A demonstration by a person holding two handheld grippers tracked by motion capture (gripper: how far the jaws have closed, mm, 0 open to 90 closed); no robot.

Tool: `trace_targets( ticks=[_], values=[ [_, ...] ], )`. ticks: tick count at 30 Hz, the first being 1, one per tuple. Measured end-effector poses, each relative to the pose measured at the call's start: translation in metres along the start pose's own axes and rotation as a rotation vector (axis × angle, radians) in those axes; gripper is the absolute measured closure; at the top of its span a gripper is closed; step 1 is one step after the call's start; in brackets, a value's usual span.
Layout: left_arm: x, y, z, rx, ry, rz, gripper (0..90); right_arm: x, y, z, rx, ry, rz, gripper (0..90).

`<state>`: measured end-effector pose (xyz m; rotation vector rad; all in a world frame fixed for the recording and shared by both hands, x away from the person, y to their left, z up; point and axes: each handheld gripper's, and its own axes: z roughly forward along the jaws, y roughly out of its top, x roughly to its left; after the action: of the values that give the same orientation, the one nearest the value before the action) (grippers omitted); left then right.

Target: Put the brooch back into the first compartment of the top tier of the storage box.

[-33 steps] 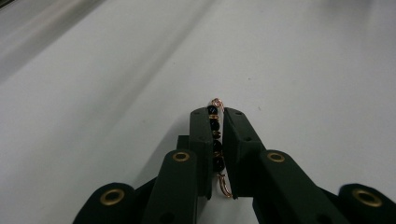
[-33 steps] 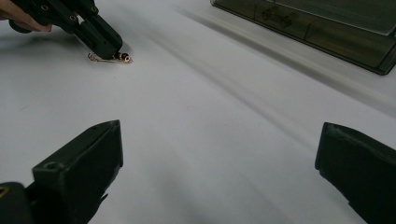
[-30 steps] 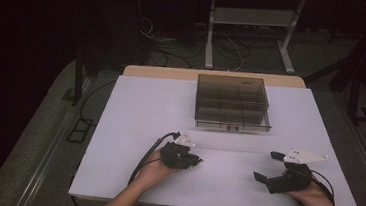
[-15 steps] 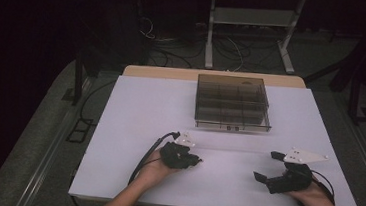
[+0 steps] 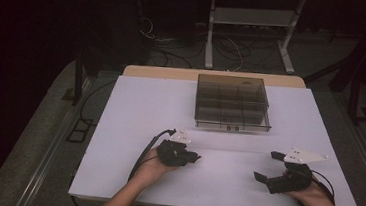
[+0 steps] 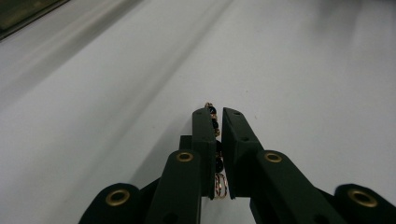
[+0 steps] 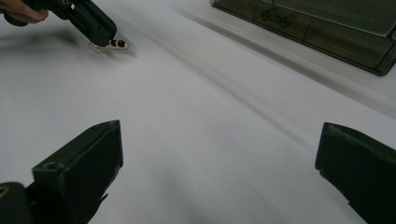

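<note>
My left gripper (image 5: pixel 194 158) sits low over the white table (image 5: pixel 135 109), near its front left. It is shut on a small chain of black beads and gold rings (image 6: pixel 211 110) that pokes out past the tips of the left gripper (image 6: pixel 218 113). The right gripper view shows the same beaded chain (image 7: pixel 116 44) hanging from the left gripper (image 7: pixel 106 36), just above the table. Over the front right of the table my right gripper (image 5: pixel 267 165) stands open, its jaws wide apart with nothing between them (image 7: pixel 222 134).
A smoky clear plastic box with several compartments (image 5: pixel 231 104) stands at the back middle of the table, also seen in the right gripper view (image 7: pixel 327 28). Cables and a metal stand (image 5: pixel 251 18) lie on the floor behind the table.
</note>
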<state>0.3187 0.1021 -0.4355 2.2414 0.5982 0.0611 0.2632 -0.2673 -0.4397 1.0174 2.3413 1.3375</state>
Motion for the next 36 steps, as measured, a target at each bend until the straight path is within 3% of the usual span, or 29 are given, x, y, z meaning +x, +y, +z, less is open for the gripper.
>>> trace_targets(
  ticks=[23,36],
  values=[
    [0.003,0.004,-0.013,-0.031,-0.016,-0.001,83.1,0.0,0.0,0.0,0.001,0.002,-0.002,0.3],
    [0.003,0.019,-0.024,-0.059,-0.03,0.016,83.1,0.0,0.001,-0.001,-0.007,0.002,0.004,0.3]
  ],
)
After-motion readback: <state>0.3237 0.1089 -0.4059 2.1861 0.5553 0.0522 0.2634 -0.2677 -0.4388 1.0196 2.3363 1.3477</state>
